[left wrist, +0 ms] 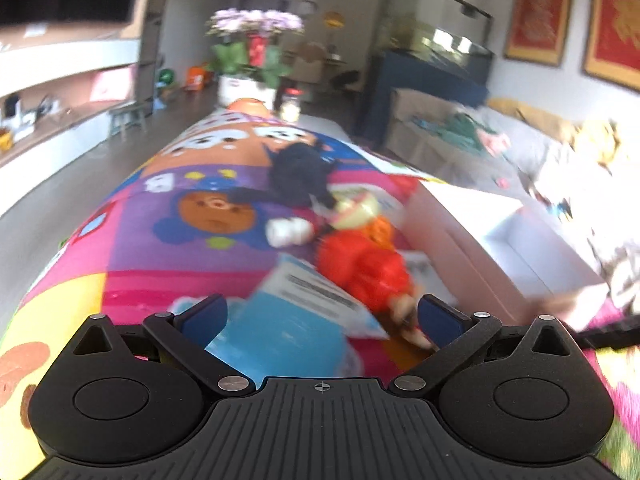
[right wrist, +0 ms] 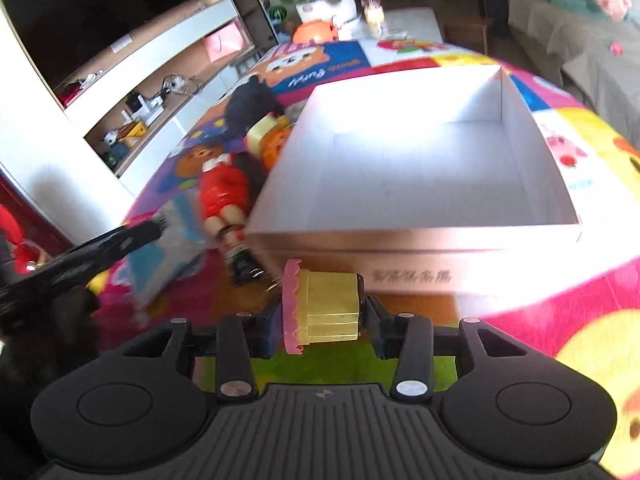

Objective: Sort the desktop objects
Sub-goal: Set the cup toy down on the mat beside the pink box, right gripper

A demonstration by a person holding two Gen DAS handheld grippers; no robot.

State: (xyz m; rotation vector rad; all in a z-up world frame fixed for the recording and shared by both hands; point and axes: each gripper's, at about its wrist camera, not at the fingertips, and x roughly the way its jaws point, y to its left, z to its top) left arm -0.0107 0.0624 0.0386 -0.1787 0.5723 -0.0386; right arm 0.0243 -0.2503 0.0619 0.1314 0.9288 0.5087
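Plastic, card and cloth showing around the fingers

Between the right gripper's (right wrist: 322, 320) matt black fingers, a glossy yellow plastic toy block (right wrist: 326, 306) is gleaming; beyond, a smooth white card box (right wrist: 416, 236) is glaring on printed tablecloth (right wrist: 600, 300).

sunlit living room: dark television (right wrist: 100, 12) over white shelving (right wrist: 132, 120), potted flowers (left wrist: 254, 40), red wall hangings (left wrist: 538, 8).

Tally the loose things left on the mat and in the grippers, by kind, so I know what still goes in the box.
Dolls: 1, red doll
Plush toys: 1, black plush
Blue packets: 1, blue packet
Yellow blocks: 2, yellow block in right gripper, another beside white box
Total: 5
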